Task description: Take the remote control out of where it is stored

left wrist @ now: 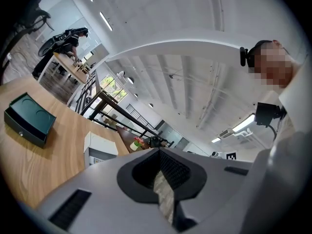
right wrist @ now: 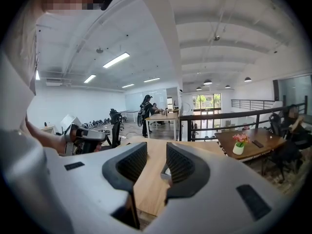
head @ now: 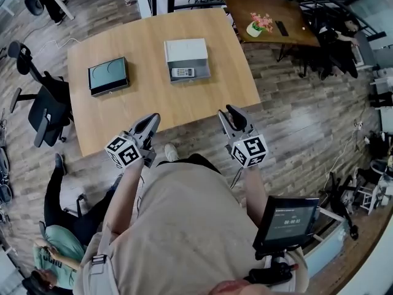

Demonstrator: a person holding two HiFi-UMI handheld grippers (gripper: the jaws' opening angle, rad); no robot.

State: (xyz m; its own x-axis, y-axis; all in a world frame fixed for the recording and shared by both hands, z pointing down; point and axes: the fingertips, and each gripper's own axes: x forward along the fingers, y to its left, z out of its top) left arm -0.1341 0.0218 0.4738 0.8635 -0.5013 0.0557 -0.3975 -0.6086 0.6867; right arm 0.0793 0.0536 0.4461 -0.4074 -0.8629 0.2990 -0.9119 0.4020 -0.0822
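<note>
In the head view, the person stands at the near edge of the light wooden worktop with both forearms bent and pushed forward from the waist. The left hand-held gripper lies level, its tips just over that edge. The right hand-held gripper dips a little, with its tips about at the edge. Each carries a cube printed with black-and-white square markers.

Well apart from them at 12 o'clock sits the white cardboard box. The silver-grey remote control lies in the grey tray at the box's near end, and any print on it is too small to read. A flat dark teal case lies at 10 o'clock. Bare wood stretches between the grippers and both boxes. A small dark screen at 4 o'clock shows digits I can't make out.

In the left gripper view, the jaws meet tip to tip with nothing held. The teal case is at 9 o'clock and the white box is just left of the jaws.

In the right gripper view, the jaws stand a narrow gap apart with nothing between them, and the worktop shows through the gap. A black metal railing runs behind the far edge.
</note>
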